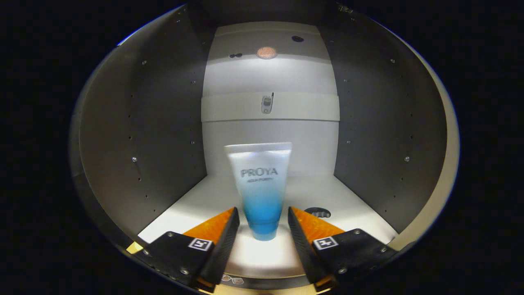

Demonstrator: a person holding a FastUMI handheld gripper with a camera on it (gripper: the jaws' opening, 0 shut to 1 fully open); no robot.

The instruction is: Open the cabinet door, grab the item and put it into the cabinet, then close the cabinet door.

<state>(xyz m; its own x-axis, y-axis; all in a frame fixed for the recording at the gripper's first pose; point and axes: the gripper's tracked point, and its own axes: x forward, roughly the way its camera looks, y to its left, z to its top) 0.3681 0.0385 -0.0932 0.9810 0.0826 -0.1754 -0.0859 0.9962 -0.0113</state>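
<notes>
- Now your gripper [262,223] is sitting wide, fingers [223,233] apart from the tube on both sides.
- Cosmetic tube [260,186] is standing cap-down on the cabinet floor [196,205], between your fingertips.

Gripper-mounted fisheye looks forward along fingers [229,229], level, straight into open cabinet [163,135] from its front edge; tube [262,184] close ahead; far corners dim, perhaps distorted.

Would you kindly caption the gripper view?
Tube standing on cabinet floor, between open fingers of the gripper.
</notes>
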